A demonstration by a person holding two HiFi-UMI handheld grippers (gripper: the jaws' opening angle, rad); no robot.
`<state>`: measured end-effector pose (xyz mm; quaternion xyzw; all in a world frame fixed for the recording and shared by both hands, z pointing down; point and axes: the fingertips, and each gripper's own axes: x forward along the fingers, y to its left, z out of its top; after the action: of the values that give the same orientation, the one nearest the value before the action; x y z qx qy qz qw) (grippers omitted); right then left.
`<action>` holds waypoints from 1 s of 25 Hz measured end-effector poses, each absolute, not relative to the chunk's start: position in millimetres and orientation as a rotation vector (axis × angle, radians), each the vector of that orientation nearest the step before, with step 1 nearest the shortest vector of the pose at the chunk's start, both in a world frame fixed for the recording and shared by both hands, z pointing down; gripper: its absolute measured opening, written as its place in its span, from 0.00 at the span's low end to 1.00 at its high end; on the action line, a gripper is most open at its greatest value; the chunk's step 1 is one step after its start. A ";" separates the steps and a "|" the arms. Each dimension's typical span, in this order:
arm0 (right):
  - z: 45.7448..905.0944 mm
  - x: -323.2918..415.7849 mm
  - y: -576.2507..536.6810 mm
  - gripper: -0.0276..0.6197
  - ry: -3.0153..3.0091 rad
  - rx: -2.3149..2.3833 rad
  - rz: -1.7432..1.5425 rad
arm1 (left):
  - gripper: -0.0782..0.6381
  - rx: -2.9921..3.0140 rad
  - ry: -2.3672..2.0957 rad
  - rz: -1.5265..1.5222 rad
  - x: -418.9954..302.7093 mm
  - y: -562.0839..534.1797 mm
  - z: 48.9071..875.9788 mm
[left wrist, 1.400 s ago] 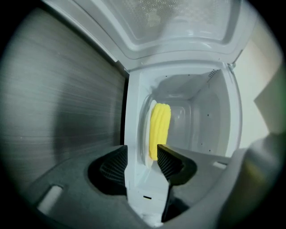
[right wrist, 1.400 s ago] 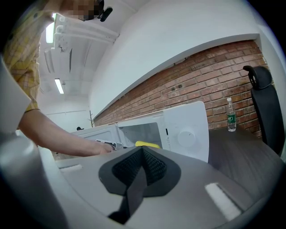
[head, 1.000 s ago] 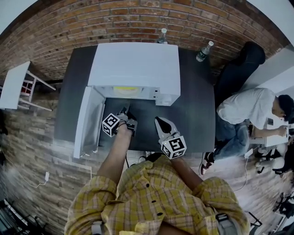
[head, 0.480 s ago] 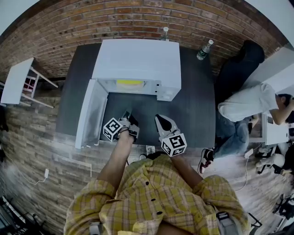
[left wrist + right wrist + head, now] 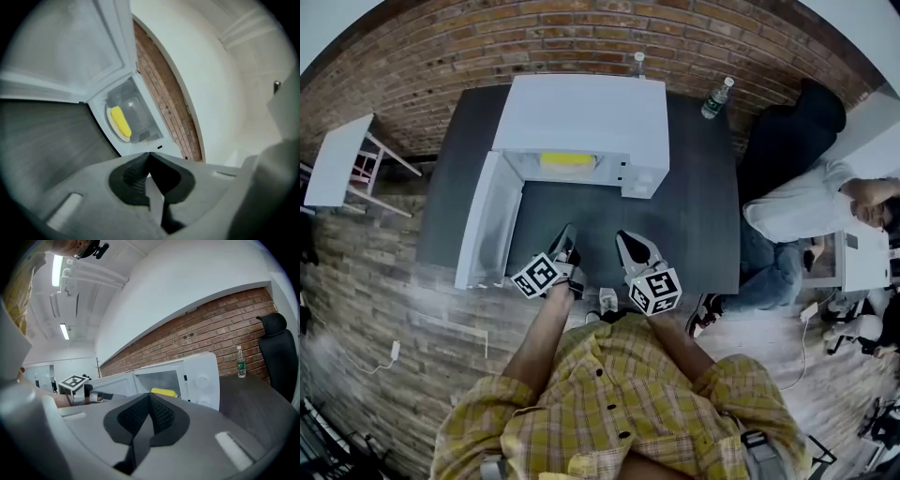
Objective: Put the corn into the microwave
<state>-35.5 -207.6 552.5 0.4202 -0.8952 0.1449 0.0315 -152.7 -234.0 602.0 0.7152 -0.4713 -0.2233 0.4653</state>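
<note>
1. Yellow corn [image 5: 567, 159] lay inside the white microwave [image 5: 581, 108], deep in its lit cavity and clear of both grippers.
2. The left gripper [image 5: 566, 236] had drawn back from the oven's mouth toward the near edge of the dark table [image 5: 694, 216]. Its jaws were pressed together on nothing.
3. The right gripper [image 5: 626, 246] hung just beside it, its jaws likewise closed and empty.
4. The door [image 5: 487, 220] stood swung wide to the left. By that showing, the placing looked done, and only closing the door seemed left.
</note>
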 end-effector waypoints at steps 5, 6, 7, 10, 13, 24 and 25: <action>552.5 -34.8 -201.4 0.04 -2.758 1.297 0.447 | 0.10 1.945 -1.227 -0.433 -143.7 -222.3 579.8; 552.8 -34.2 -200.4 0.04 -2.758 1.299 0.447 | 0.10 1.986 -1.246 -0.399 -141.7 -220.0 576.0; 552.9 -33.5 -199.7 0.04 -2.758 1.301 0.447 | 0.10 2.026 -1.265 -0.363 -139.5 -217.7 572.8; 552.8 -30.8 -198.3 0.04 -2.757 1.311 0.446 | 0.10 2.132 -1.310 -0.255 -132.5 -210.5 567.8; 552.4 -29.6 -196.4 0.04 -2.756 1.313 0.439 | 0.10 2.227 -1.352 -0.142 -128.2 -202.2 565.7; 549.4 -32.1 -188.1 0.04 -2.775 1.284 0.423 | 0.10 2.422 -1.456 0.044 -122.2 -182.5 550.5; 549.4 -32.4 -187.5 0.04 -2.777 1.281 0.422 | 0.10 2.435 -1.463 0.060 -120.5 -181.3 549.5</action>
<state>-32.4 -187.5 549.4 0.4149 -0.8991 0.1368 0.0272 -120.5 -181.3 549.5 0.8474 -0.5091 0.0209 0.1494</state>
